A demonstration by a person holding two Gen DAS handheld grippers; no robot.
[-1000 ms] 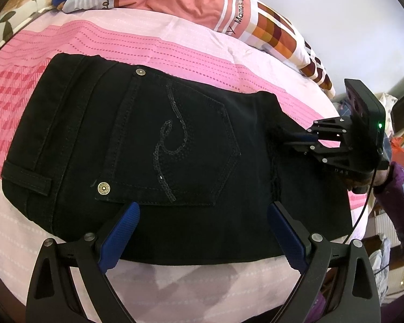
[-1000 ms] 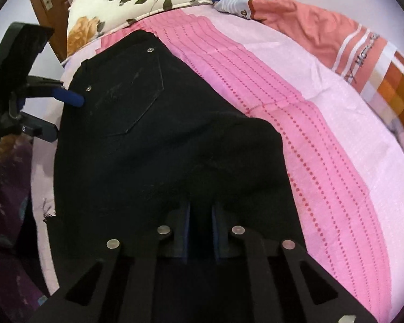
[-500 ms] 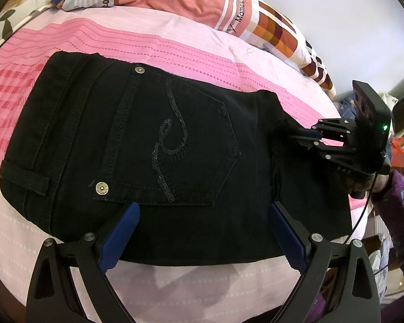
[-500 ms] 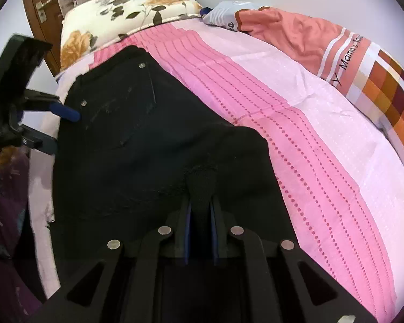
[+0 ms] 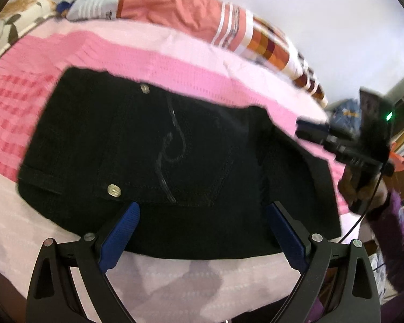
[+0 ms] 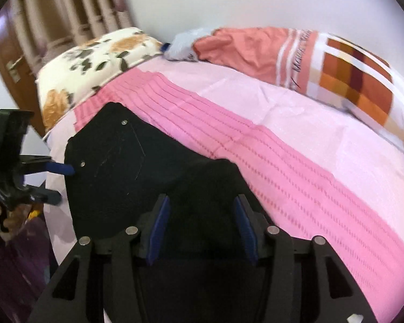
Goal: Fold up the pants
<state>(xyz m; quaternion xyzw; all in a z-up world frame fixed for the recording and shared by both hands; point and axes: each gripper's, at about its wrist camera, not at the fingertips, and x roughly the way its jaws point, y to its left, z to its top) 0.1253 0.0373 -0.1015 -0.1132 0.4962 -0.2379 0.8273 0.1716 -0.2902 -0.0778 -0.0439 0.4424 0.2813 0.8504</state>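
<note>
Pink bedsheet (image 5: 175, 62) | folded pants (image 5: 153, 161) near front edge | both tongs apart

Black pants (image 5: 153, 161) lie folded into a compact, roughly rectangular bundle, flat on the pink striped bedsheet (image 5: 175, 62), toward the near edge of the bed. A back pocket (image 5: 175, 156) faces up, bearing a curled stitched motif and a metal rivet (image 5: 113, 190) at its near corner; a second rivet (image 5: 145, 88) sits at the far corner. A belt loop shows at the left end. The right end carries a further folded layer with a raised, rumpled edge.
</note>
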